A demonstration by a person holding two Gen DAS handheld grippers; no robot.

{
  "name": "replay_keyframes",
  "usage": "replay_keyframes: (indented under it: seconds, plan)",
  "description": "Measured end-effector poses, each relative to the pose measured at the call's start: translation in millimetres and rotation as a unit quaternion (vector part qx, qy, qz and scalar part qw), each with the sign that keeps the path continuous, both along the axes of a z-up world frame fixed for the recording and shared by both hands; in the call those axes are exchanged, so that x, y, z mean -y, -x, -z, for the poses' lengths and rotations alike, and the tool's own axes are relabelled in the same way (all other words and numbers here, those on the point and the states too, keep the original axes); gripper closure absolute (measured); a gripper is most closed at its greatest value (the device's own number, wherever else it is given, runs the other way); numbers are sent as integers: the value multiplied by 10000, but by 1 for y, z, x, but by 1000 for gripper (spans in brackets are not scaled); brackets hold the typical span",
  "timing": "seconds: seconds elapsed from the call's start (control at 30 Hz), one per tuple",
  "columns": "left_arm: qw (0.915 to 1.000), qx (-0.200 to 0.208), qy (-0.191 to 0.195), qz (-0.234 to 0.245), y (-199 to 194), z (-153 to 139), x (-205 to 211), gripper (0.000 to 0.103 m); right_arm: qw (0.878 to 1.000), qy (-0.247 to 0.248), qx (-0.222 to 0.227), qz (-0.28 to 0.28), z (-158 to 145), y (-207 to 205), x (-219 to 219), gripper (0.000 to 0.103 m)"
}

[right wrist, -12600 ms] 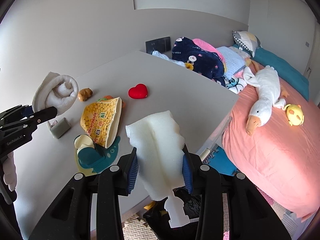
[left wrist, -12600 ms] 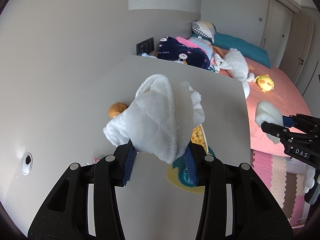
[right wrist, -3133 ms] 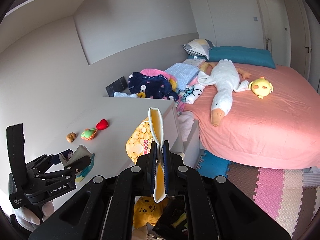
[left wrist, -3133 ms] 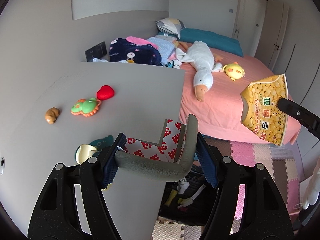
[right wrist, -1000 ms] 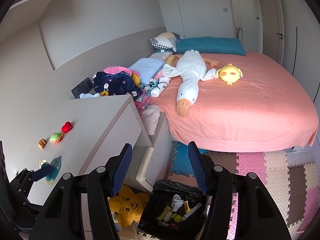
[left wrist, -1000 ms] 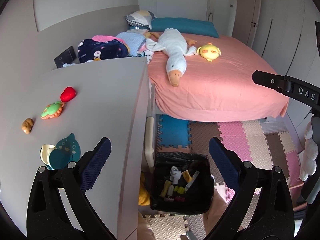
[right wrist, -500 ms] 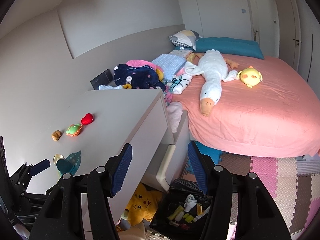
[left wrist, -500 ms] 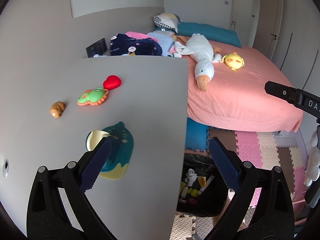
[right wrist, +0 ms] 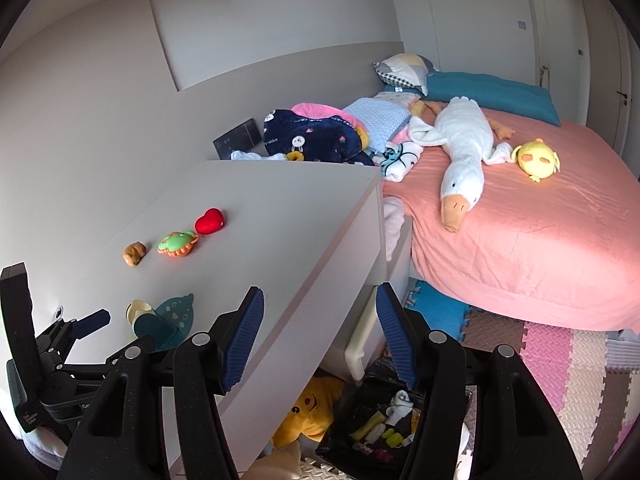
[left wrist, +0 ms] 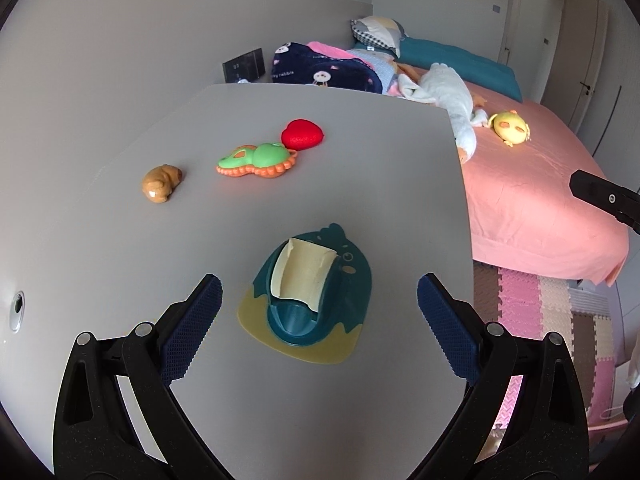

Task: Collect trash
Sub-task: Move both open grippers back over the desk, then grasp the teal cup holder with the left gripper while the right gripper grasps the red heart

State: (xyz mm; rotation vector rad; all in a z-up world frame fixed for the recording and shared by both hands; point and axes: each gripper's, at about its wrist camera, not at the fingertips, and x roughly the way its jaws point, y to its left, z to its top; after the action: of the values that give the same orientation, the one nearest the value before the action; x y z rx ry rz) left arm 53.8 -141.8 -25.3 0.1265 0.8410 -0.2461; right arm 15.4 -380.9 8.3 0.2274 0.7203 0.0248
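I hold both grippers spread, empty: left gripper [left wrist: 318, 308] over teal holder [left wrist: 310, 300] near surface [left wrist: 360, 168] front edge; right gripper [right wrist: 320, 336] above trash bin [right wrist: 384, 428] on floor.

walls: plain grey-beige | bed [right wrist: 540, 240]: pink sheet, teal pillow [right wrist: 492, 90] at the head | desk [left wrist: 320, 184]: grey top, beside the bed | floor [right wrist: 560, 352]: pink, brown and blue foam mats | light: soft daylight
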Motion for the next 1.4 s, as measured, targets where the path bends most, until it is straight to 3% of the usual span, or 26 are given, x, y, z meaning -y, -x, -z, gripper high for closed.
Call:
replay_keyframes:
  seconds: [0.17,0.4,0.53,1.0,1.4]
  plan:
    - [9998,-140,68,-108,-15,9,-10,32,10000,-22,-84,-41,7,-10,-4,43]
    - [9994,-324,65,-57,-26,23,-15,42,9998,-13,-123,-140,11,-22,-16,43]
    - [9989,-416,186,-59,-31,27,-18,65,9996,-5,-154,-243,12,-30,-26,43]
    - [9985,-179,247,-459,-48,9,-63,67,9969,77,-338,-703,24,-68,-79,43]
    - [9949,41,300,-958,-68,-9,-123,67,9940,150,-481,-968,38,-128,-121,43]
